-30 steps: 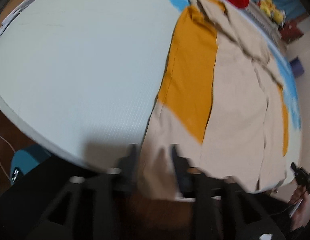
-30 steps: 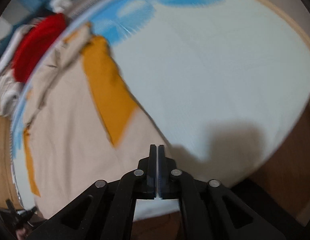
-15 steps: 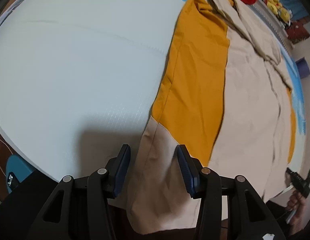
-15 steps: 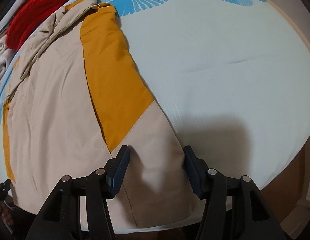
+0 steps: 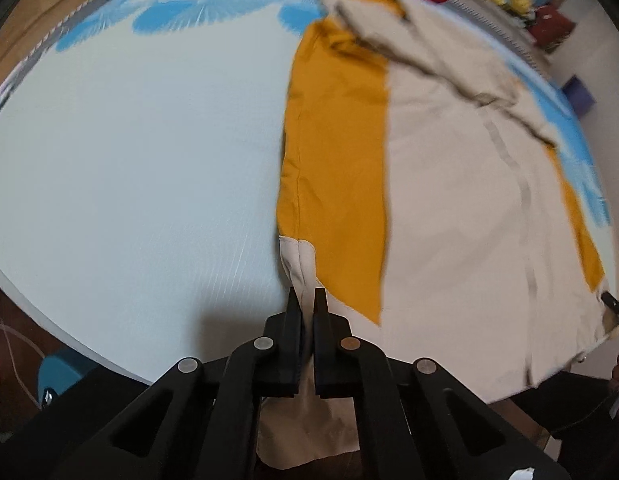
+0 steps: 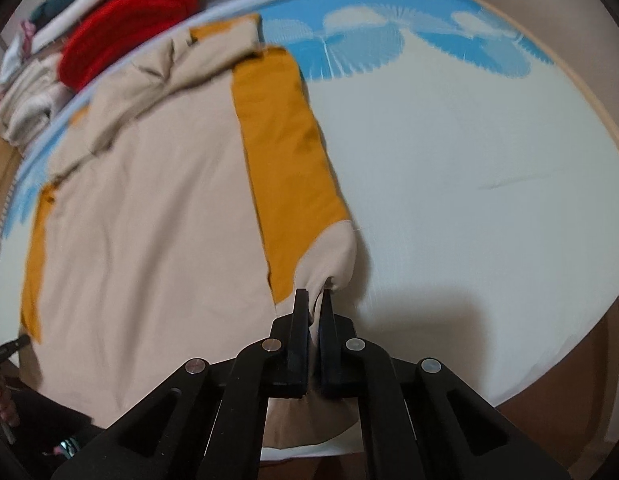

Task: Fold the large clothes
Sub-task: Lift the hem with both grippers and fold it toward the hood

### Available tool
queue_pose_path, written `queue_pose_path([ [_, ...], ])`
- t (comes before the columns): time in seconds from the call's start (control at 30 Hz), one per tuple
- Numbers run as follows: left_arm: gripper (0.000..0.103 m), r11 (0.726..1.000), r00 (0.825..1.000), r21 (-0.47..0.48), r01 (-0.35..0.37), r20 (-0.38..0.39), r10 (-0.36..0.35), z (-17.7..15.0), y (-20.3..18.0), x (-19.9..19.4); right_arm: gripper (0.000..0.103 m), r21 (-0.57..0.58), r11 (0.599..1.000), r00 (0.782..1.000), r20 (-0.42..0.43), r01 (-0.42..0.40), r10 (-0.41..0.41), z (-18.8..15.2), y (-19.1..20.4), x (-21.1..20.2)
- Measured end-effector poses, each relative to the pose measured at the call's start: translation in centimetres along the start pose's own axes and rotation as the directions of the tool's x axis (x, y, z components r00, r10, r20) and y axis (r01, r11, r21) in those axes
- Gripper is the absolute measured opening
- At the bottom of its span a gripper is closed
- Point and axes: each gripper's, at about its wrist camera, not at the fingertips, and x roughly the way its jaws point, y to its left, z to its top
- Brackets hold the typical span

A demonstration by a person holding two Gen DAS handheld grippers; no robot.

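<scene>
While the left gripper point(image 5: 308, 300) and right gripper point(image 6: 314, 300) each pinch the beige-and-mustard cotton jacket point(image 5: 449, 184) hem, grasping looks done; next, lift it evenly over the pale mattress point(image 6: 469, 200).

The jacket point(image 5: 449, 184) lies spread on the bed point(image 5: 141, 168), near the edge; a heap of clothes point(image 6: 121, 28) sits behind it.

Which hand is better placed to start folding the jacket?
Left, only just: the left fingers clamp the jacket hem squarely; the right fingers pinch a bunched edge. Both are shut.
</scene>
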Motion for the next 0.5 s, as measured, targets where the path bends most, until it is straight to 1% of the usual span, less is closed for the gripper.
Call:
queue_pose_path([
  [0.1, 0.002, 0.997, 0.998, 0.067, 0.028, 0.047, -0.031, 0.3, -1.0, -3.1, 0.003, -0.008, 0.998, 0.997, 0.060, -0.055, 0.056, 0.9, 0.7, -3.2],
  [0.2, 0.001, 0.992, 0.996, 0.115, 0.044, 0.071, -0.052, 0.8, -1.9, -4.9, 0.003, -0.025, 0.996, 0.991, 0.097, -0.091, 0.093, 1.2, 0.9, -6.2],
  [0.27, 0.001, 0.988, 0.994, 0.135, 0.069, 0.074, -0.080, 0.6, -1.7, -6.4, 0.003, -0.031, 0.993, 0.987, 0.108, -0.113, 0.116, 1.3, 1.0, -7.7],
  [0.4, 0.000, 0.982, 0.990, 0.147, 0.115, 0.062, -0.126, 1.0, -1.2, -8.6, 0.002, -0.063, 0.986, 0.978, 0.132, -0.154, 0.161, 0.6, 1.2, -10.9],
  [0.5, 0.000, 0.975, 0.983, 0.149, 0.167, 0.049, -0.176, 0.2, 0.0, -11.0, 0.002, -0.069, 0.981, 0.971, 0.144, -0.181, 0.189, -1.0, 0.6, -13.5],
])
